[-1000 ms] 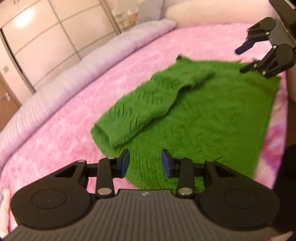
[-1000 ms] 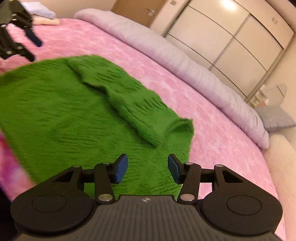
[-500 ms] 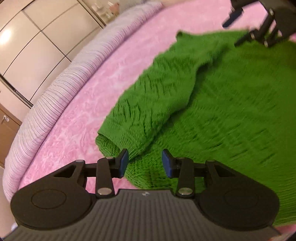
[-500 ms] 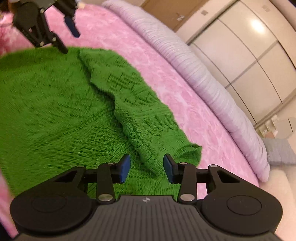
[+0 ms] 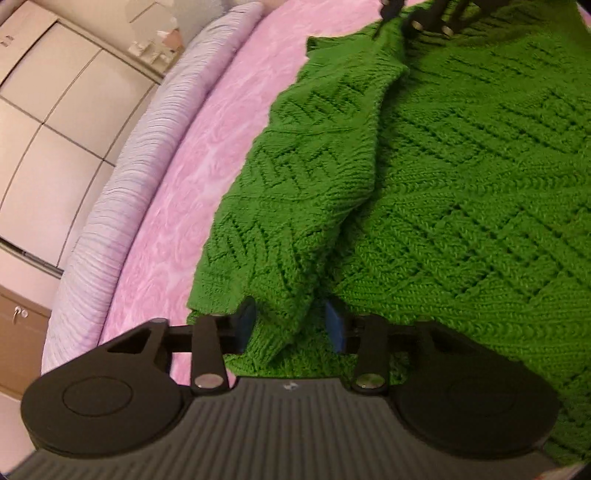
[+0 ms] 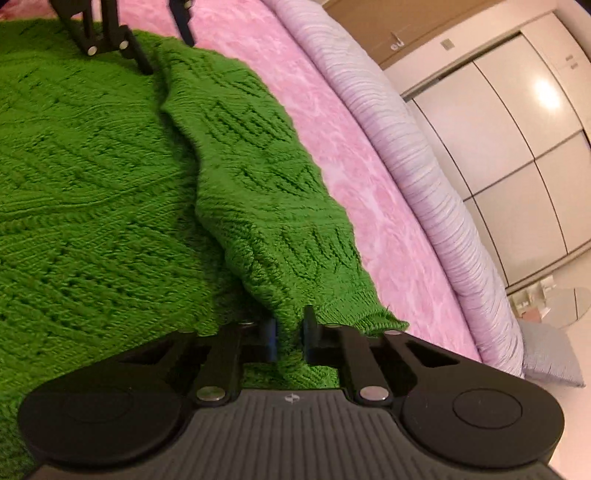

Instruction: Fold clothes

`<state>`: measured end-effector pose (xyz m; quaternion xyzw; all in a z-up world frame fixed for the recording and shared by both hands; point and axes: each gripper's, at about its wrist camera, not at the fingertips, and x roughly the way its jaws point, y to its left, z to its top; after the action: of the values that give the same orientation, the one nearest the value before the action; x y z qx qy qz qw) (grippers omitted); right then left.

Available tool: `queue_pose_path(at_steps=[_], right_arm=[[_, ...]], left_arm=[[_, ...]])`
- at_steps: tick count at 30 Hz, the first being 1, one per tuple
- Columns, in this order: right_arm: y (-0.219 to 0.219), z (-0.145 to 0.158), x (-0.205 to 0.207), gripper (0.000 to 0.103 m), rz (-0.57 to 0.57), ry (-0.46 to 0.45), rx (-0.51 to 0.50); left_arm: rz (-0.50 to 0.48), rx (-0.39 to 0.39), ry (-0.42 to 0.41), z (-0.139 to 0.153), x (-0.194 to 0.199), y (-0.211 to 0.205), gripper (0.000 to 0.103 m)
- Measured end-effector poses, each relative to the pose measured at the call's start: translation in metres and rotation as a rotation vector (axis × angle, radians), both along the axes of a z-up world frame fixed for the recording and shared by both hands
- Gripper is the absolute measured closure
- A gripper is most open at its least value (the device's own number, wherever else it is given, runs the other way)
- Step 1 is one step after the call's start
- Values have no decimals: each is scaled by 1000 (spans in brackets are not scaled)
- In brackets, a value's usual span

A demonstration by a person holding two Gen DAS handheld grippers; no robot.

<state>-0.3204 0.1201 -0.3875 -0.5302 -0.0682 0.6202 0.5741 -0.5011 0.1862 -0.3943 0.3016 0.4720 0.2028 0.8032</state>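
Observation:
A green knitted sweater (image 5: 461, 184) lies spread on the pink bed cover (image 5: 207, 147). One sleeve flap (image 5: 295, 184) is folded over its body along the edge. My left gripper (image 5: 290, 326) is at the flap's near ribbed end. Its jaws are closing with the knit between the blue pads, and a gap still shows at the right pad. At the flap's other end my right gripper (image 6: 290, 336) is shut on the ribbed sleeve end (image 6: 354, 317). Each gripper shows at the top of the other's view: the right gripper (image 5: 402, 18) and the left gripper (image 6: 168, 55).
A lilac ribbed bolster (image 5: 122, 206) runs along the bed's far edge. Behind it are white wardrobe doors (image 6: 517, 129) and a wooden door (image 5: 14, 332). A grey cushion (image 6: 550, 358) lies at the right. Pink cover (image 6: 369, 166) lies bare between sweater and bolster.
Both grippers have dropped and moved in to the ends of the folded sleeve flap, rolling as they came. The right jaws have shut on the knit.

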Motion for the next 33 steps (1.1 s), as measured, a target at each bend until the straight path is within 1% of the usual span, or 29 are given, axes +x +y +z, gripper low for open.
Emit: queue_pose_path(at_steps=[2,3,6,8,11,13,15,17,19,22,23,24,26,28,29,30,31,32,33], right_arm=[[-1,9,4,97,-15,8,28],[-2,14,6,97,-24,12,43],[-14,33,10,97,-41,23,91],[-30,46,11,97,-45,27,117],[-69,54,5,97,-42,48,139],[-99,51,-1,97,-41,58,139],[-124,44,-8,97,-51,78,120],[-141,31,-11,97,-70,103,77],[-151,13,-16,97,-76,96,36],[-162,-4,-25,96,-83,56,25],[-164,-5,-27,89,-89,52,27],[-165,-5,-29,85,-86,44,26],[-173,-7,-34,66,-65,2,42],[-180,-8,-36,60,-52,-8,54],[-182,-10,-36,59,-48,-11,57],[-182,-12,-35,59,-46,-18,58],[-182,-15,-34,62,-42,-28,58],[-182,-17,-34,72,-34,-36,56],[-184,-18,-34,81,-26,-37,50]], left_arm=[[6,21,19,1,2,2,93],[13,31,21,2,2,1,94],[32,26,-35,20,-6,-15,95],[27,41,-63,36,-15,-35,95],[15,47,-103,55,-31,-73,95],[11,29,-127,61,-43,-101,95],[11,-1,-143,61,-52,-128,95],[27,-45,-138,50,-55,-146,95],[49,-75,-114,33,-55,-160,95],[72,-71,-84,15,-55,-173,94],[77,-65,-78,14,-55,-175,93],[79,-44,-80,13,-56,-179,89],[74,-25,-87,15,-56,-184,85],[58,-4,-101,16,-57,-187,76],[46,11,-101,15,-55,-190,66],[32,23,-95,12,-53,-192,64],[17,35,-89,9,-51,-195,65],[4,36,-78,6,-49,-196,68],[-5,19,-63,4,-47,-196,86]])
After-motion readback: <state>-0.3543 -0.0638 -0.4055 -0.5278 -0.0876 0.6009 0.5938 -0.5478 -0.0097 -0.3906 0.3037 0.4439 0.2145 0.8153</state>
